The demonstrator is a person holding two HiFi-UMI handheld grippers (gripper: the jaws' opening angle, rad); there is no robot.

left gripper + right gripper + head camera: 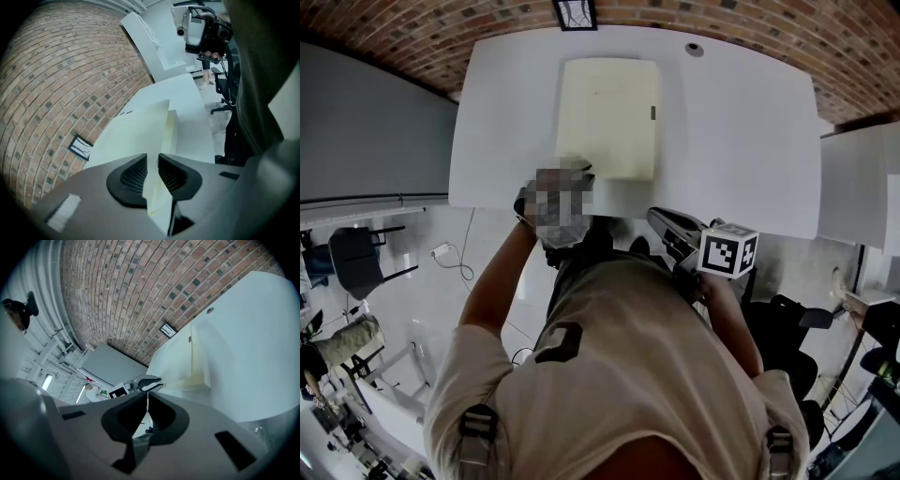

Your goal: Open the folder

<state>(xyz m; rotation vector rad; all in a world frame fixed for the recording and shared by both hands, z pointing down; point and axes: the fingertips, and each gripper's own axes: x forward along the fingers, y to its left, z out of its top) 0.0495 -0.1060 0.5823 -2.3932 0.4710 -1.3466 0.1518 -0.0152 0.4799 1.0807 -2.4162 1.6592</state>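
A cream folder lies flat on the white table, toward its far side and a little left of centre, with one short edge facing the person. The left gripper is at the folder's near left corner. Its jaws stand narrow and pinch a thin cream sheet of the folder between their ribbed black pads — the sheet runs straight up through the slot and out the far side. From the head view the folder still looks closed; whether the pinched sheet has come off the stack below I cannot tell. The right gripper is held off the near right of the folder, at the table's near edge and well apart from it, jaws pressed together with nothing between them. Its marker cube faces up toward the head camera. A brick wall stands behind the table.
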